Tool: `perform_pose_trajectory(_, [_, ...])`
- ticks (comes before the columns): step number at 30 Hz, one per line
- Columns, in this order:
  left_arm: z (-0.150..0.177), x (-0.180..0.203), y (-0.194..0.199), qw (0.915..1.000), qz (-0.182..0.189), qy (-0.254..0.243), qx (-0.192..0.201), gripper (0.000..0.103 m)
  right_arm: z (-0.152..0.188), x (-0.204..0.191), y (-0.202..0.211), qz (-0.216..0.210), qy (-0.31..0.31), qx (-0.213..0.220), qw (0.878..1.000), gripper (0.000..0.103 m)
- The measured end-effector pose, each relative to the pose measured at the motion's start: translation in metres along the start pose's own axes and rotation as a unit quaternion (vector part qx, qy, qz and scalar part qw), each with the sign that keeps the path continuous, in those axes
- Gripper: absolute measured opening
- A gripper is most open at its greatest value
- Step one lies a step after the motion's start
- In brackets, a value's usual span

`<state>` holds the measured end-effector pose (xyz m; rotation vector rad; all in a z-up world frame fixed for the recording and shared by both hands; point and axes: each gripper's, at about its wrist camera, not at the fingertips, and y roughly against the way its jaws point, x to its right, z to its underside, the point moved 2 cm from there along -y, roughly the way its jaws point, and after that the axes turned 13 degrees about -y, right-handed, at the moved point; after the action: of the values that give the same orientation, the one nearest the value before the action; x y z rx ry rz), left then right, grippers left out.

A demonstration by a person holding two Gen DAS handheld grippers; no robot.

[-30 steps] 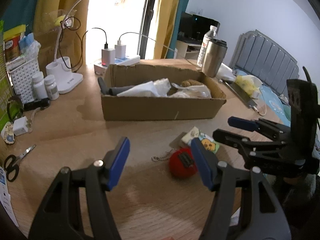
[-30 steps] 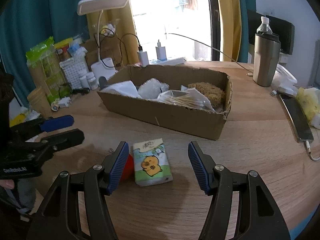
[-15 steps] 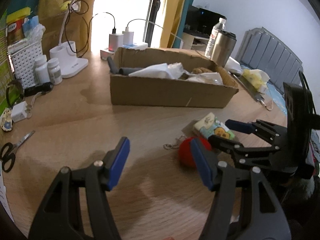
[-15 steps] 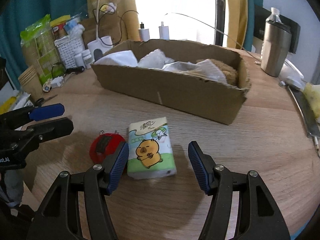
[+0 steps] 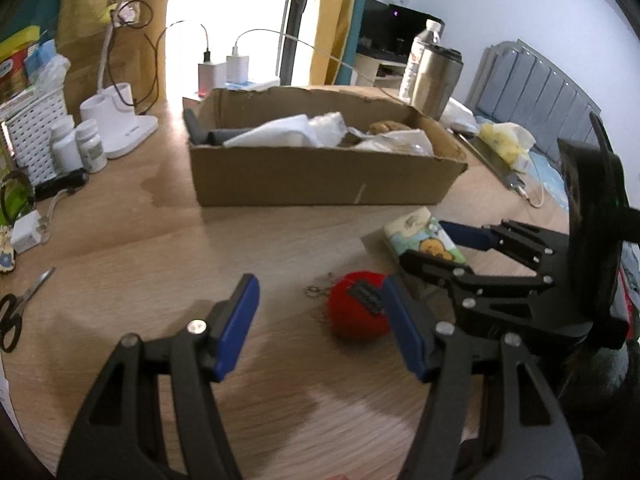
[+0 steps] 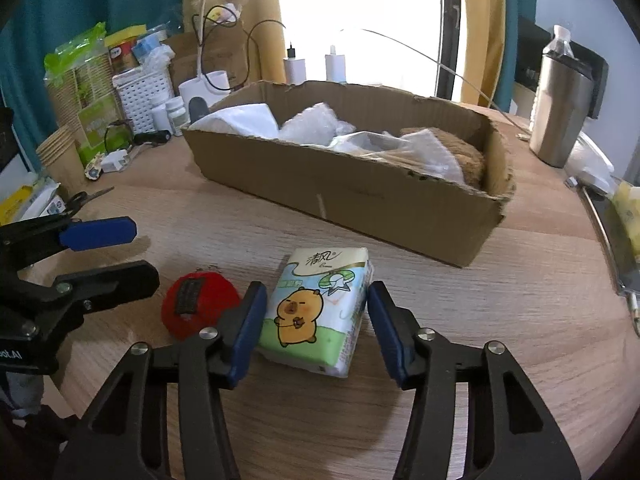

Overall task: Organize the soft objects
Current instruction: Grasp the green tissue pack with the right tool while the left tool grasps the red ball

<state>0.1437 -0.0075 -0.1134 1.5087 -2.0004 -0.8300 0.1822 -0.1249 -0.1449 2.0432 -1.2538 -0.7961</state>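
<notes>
A tissue pack [image 6: 316, 312] with a cartoon capybara lies on the wooden table, in front of an open cardboard box [image 6: 360, 196] holding white cloths, plastic wrap and a brown plush. My right gripper [image 6: 316, 330] is open, its jaws on either side of the pack's near end, not pressing it. A red plush ball [image 6: 198, 306] with a keychain lies just left of the pack. My left gripper [image 5: 320, 326] is open and empty; the red ball [image 5: 358, 308] sits by its right fingertip. The pack [image 5: 424, 240] and right gripper [image 5: 452, 254] show there too.
A steel tumbler [image 6: 560, 108] and water bottle stand at the back right. A lamp base [image 5: 120, 128], pill bottles [image 5: 86, 148], a white basket and chargers crowd the back left. Scissors [image 5: 16, 308] lie at the left edge. A knife [image 6: 612, 236] lies at the right.
My right gripper has moved forward and down until its jaws flank the tissue pack. My left gripper has moved forward; the red ball now sits by its right fingertip.
</notes>
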Motion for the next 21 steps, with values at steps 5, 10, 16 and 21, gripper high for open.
perform_pose_trajectory(5, [-0.003, 0.012, -0.009, 0.9999, 0.003, -0.013, -0.01, 0.065, 0.001, 0.016, 0.009, 0.006, -0.016, 0.011, 1.0, 0.05])
perform_pose_trajectory(10, [-0.005, 0.026, -0.021, 0.9993, 0.006, -0.029, -0.024, 0.065, 0.005, 0.034, 0.019, 0.007, -0.032, 0.017, 0.999, 0.049])
perform_pose_trajectory(16, [-0.006, 0.04, -0.034, 0.9979, -0.003, -0.049, -0.042, 0.065, 0.007, 0.05, 0.026, 0.004, -0.046, 0.022, 0.999, 0.049])
perform_pose_trajectory(21, [-0.009, 0.048, -0.041, 0.9954, -0.029, -0.078, -0.048, 0.065, 0.009, 0.052, 0.025, -0.007, -0.046, 0.018, 0.999, 0.054])
